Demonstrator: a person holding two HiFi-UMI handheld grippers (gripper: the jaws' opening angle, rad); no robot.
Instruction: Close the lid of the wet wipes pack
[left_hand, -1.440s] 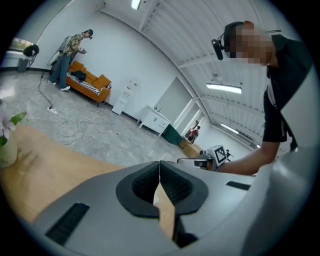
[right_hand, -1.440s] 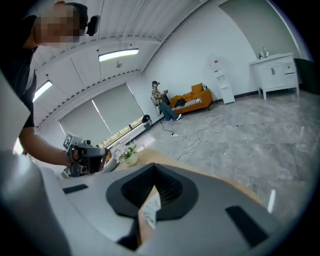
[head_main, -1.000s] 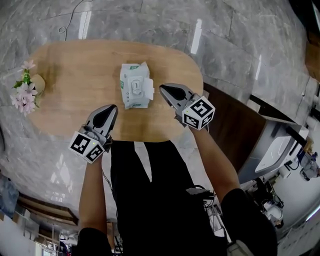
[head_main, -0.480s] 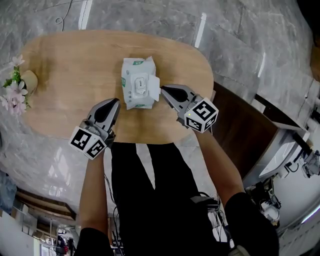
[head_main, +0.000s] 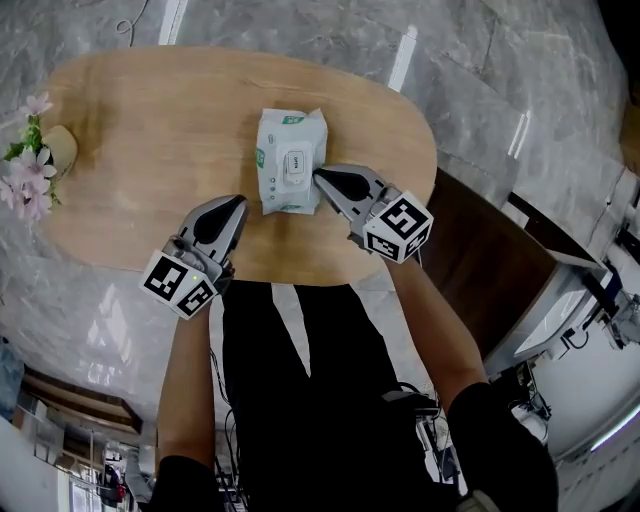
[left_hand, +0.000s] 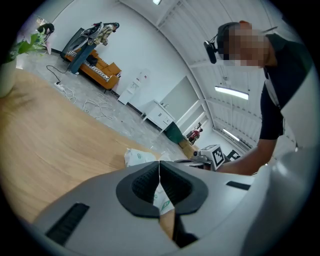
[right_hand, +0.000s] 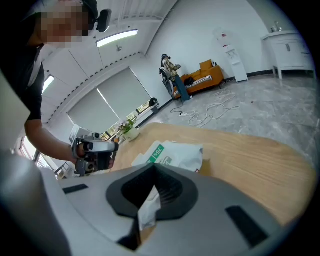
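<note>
The white wet wipes pack (head_main: 290, 162) lies on the oval wooden table (head_main: 150, 140), and its lid (head_main: 297, 163) looks flat on top. My right gripper (head_main: 320, 177) is shut, its tip against the pack's right edge. My left gripper (head_main: 237, 203) is shut and empty, a little to the left of the pack and nearer to me. In the right gripper view the pack (right_hand: 172, 152) sits just past the shut jaws, with the left gripper (right_hand: 95, 150) beyond it. In the left gripper view the pack (left_hand: 137, 156) shows behind the shut jaws.
A small pot of pink flowers (head_main: 30, 165) stands at the table's far left end. The table's near edge (head_main: 300, 282) runs just under both grippers. Grey marble floor (head_main: 480, 70) surrounds the table, and a cable (right_hand: 210, 112) lies on it.
The lid flap that stuck out at the pack's right side now lies flat. My right gripper has moved left to the pack's edge. The left gripper has hardly moved.
</note>
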